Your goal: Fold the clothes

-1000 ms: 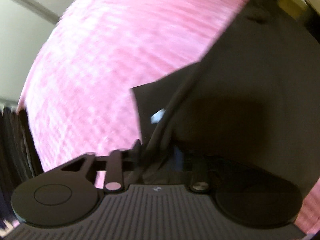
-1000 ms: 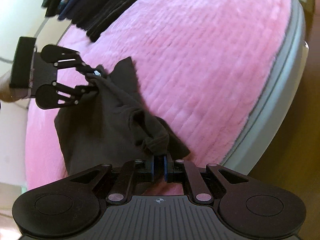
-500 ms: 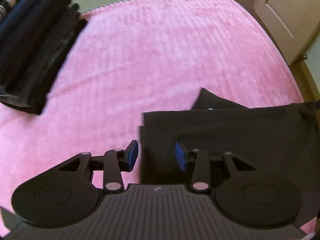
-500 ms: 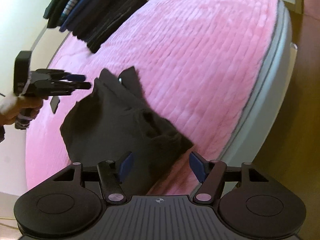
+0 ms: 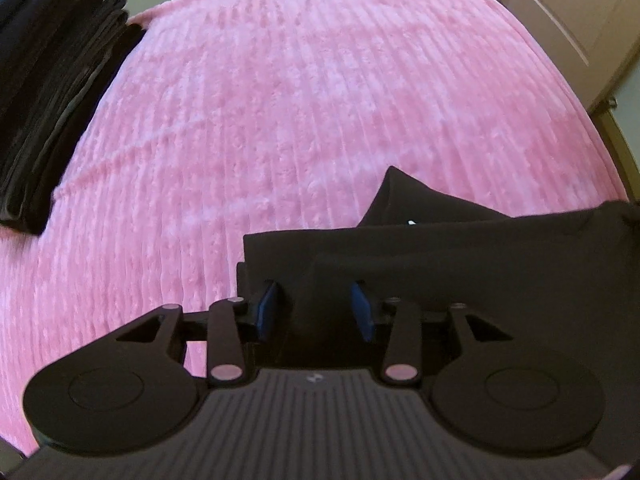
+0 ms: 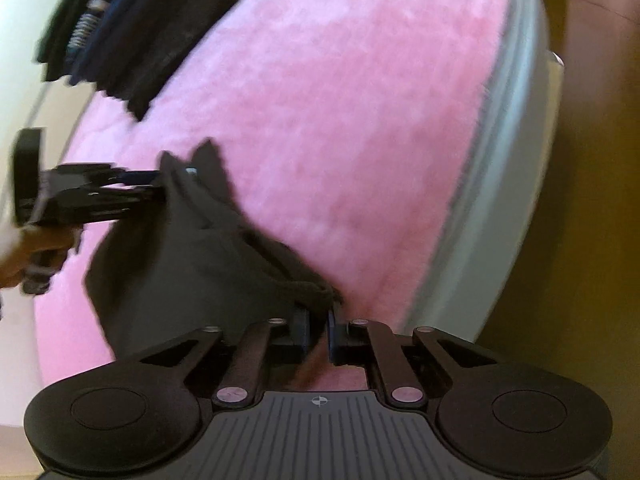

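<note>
Left wrist view: the left gripper (image 5: pixel 316 308) hovered with its blue-padded jaws apart, straddling the near edge of a dark garment (image 5: pixel 460 248) lying partly folded on the pink bedspread (image 5: pixel 320 100). The cloth sat directly ahead of the fingers and ran off to their right; nothing was pinched. A stack of dark folded clothes (image 5: pixel 48 100) lay well apart, ahead and to the left.

Right wrist view, blurred by motion: the right gripper (image 6: pixel 318 330) had its jaws drawn close together, a narrow gap showing, with a bunched corner of the garment (image 6: pixel 180 272) just ahead of the pads; whether cloth was actually caught could not be told. The left gripper (image 6: pixel 152 188) appeared ahead and to the left, at the garment's far corner. The mattress edge (image 6: pixel 500 160) ran off to the right.

The step in hand looked like regrasping two corners for another fold. The next move likely called for both grippers to close firmly on cloth and lift together, keeping the edges aligned.
</note>
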`<action>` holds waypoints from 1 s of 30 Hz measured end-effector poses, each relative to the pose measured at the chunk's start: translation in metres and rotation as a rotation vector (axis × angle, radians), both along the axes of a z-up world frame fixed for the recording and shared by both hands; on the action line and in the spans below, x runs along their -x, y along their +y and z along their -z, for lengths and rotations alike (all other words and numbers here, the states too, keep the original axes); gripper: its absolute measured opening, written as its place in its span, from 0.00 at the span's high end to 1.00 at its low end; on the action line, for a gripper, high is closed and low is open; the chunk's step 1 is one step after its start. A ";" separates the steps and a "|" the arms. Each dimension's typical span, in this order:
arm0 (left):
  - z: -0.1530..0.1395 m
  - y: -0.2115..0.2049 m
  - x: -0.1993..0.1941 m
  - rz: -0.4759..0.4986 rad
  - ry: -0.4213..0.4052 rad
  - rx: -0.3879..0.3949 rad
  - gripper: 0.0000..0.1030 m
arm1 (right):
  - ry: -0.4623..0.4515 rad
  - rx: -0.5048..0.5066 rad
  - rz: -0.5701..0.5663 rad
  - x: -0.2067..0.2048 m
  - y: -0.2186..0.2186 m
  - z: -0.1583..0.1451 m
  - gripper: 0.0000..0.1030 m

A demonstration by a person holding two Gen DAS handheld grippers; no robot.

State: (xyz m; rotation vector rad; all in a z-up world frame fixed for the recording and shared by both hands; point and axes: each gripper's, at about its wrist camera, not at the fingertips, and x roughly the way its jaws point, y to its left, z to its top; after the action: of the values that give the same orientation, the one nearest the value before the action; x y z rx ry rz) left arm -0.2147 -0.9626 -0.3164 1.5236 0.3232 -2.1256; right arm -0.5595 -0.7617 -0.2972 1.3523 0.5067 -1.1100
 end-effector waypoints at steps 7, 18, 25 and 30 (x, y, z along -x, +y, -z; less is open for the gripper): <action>-0.029 0.013 -0.024 -0.063 0.013 0.055 0.65 | 0.180 0.169 -0.101 -0.016 0.008 -0.050 0.75; 0.000 0.042 -0.030 -0.072 0.035 -0.021 0.63 | 0.110 0.173 -0.280 -0.056 -0.035 0.001 0.76; 0.001 0.024 -0.034 -0.102 0.067 -0.043 0.60 | 0.137 0.117 -0.229 -0.030 -0.037 0.002 0.75; -0.007 0.013 -0.047 -0.184 -0.025 0.033 0.62 | 0.177 0.119 -0.287 -0.025 -0.034 -0.013 0.75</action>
State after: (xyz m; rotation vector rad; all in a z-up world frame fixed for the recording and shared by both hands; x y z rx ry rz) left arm -0.1678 -0.9499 -0.3091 1.4420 0.4014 -1.9585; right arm -0.5348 -0.7957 -0.2845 1.0452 0.7282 -1.0094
